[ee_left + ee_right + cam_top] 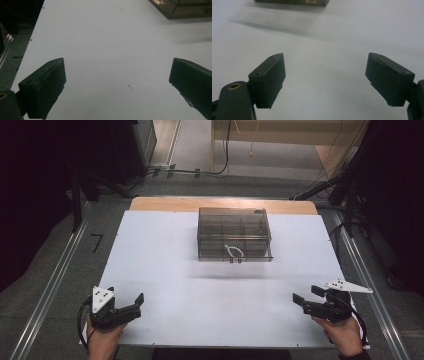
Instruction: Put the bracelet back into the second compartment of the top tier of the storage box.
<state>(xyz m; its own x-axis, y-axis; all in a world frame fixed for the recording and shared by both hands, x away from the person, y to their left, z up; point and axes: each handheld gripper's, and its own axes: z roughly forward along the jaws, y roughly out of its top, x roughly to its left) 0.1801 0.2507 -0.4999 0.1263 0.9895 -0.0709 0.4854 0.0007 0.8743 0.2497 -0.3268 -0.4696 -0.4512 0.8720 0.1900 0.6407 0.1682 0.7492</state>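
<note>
A white table [165,270] is seen with a clear box [234,234] set at its far middle, lid shut, a small white item [234,251] lying in a front compartment. The left gripper [125,300] is held at the near left edge and the right gripper [306,297] at the near right, both well apart from the box. Jaws on both are spread wide, and nothing is gripped.

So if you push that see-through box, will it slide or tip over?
The see-through box is low, wide and flat-bottomed, so it would probably slide rather than tip. The white table looks smooth, which should help sliding. Its thin clear walls suggest it is light.
</note>
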